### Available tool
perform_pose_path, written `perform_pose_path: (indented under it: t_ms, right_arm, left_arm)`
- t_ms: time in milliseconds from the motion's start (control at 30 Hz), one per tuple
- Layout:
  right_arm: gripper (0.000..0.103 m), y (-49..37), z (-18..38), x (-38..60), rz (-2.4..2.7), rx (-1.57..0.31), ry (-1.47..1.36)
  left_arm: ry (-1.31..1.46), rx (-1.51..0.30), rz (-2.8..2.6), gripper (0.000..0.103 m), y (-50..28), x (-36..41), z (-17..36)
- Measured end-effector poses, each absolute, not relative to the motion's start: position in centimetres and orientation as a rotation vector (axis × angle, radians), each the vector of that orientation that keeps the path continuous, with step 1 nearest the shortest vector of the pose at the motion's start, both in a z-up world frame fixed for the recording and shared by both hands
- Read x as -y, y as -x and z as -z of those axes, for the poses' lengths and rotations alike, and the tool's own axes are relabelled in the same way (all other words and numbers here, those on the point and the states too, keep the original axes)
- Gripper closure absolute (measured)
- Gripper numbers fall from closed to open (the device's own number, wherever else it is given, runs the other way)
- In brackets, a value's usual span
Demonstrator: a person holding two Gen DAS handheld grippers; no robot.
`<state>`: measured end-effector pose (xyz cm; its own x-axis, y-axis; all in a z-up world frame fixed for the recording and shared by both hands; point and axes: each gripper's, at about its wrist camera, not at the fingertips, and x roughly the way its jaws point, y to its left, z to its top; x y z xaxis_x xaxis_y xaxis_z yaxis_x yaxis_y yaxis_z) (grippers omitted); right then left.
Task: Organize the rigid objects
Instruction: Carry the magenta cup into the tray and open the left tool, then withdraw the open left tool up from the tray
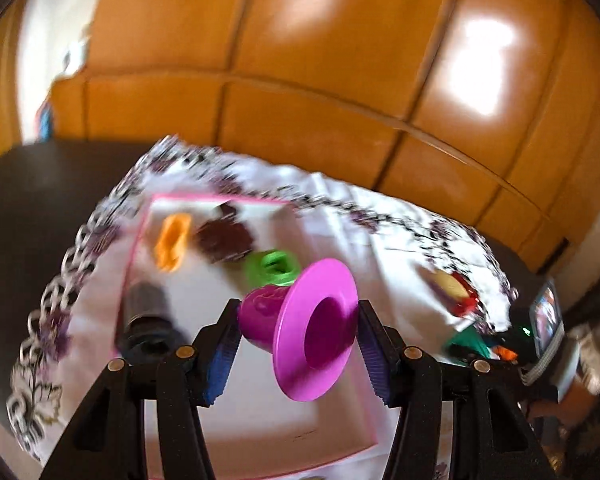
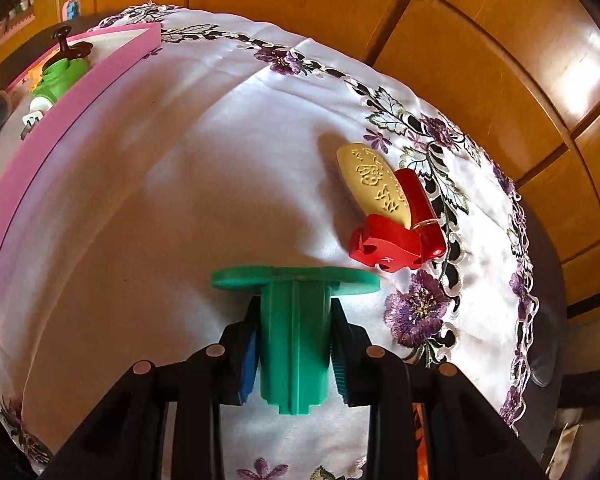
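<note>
Both hands are mid-carry, each bringing a piece toward the pink-rimmed tray [image 1: 140, 240]. The left gripper [image 1: 296, 340] has its fingers clenched on a magenta flanged piece [image 1: 300, 320], held tilted in the air above the tray's white floor. The right gripper [image 2: 292, 356] grips a teal flanged piece [image 2: 294, 320] by its ribbed stem, flange forward, over the embroidered cloth [image 2: 180, 180] that covers the surface, with the tray well off to its left.

The step in hand looks like delivery: the magenta piece is nearly placed, the teal one not yet there. Next, the left probably needs to lower its piece onto a bare patch of tray floor and let go, then clear out so the right can swing across.

Already in the tray sit an orange piece [image 1: 172, 240], a dark brown one [image 1: 224, 240], a green ring-shaped part [image 1: 272, 268] and a dark cylinder [image 1: 148, 316] (the view is motion-blurred, so their shapes are uncertain). The green part lies just behind the magenta one and could get knocked. On the cloth, a yellow oval tag [image 2: 374, 180] rests against a red piece [image 2: 396, 240], not yet collected.
</note>
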<state>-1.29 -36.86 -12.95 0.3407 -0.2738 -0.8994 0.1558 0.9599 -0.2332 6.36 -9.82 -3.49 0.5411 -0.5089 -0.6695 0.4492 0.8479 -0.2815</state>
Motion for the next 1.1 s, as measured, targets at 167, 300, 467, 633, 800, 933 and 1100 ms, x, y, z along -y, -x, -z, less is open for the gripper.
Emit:
perform_pose_path:
  t_ms: [167,300,467,633,800,933,1100]
  right_arm:
    - [0.073,1.3,13.0,36.8,0.282,-1.191,0.119]
    - [0.073,1.3,13.0,36.8,0.282,-1.191,0.118]
    - [0.073,1.2,13.0,36.8,0.280,-1.191,0.115]
    - [0.073,1.2,13.1,36.8,0.279,-1.191,0.113]
    - [0.073,1.2,13.1,36.9,0.277,-1.190,0.115]
    - [0.073,1.2,13.1,36.9,0.276,-1.190,0.117]
    - [0.073,1.2,13.1,36.7,0.277,-1.188,0.132]
  left_arm:
    - [0.086,-0.903,0.519,0.046,-9.1,8.6,5.5]
    - [0.047,-0.915,0.508,0.046,-10.7,9.5,6.2]
    - [-0.007,-0.945,0.489,0.046,-13.2,10.7,8.0]
    - [-0.091,-0.956,0.454,0.046,-14.6,11.8,9.7]
    - [-0.124,-0.947,0.430,0.043,-15.2,12.1,10.0]
    - [-0.099,-0.916,0.426,0.033,-14.5,11.5,9.1]
    - [-0.112,-0.853,0.408,0.033,-12.7,10.9,7.6]
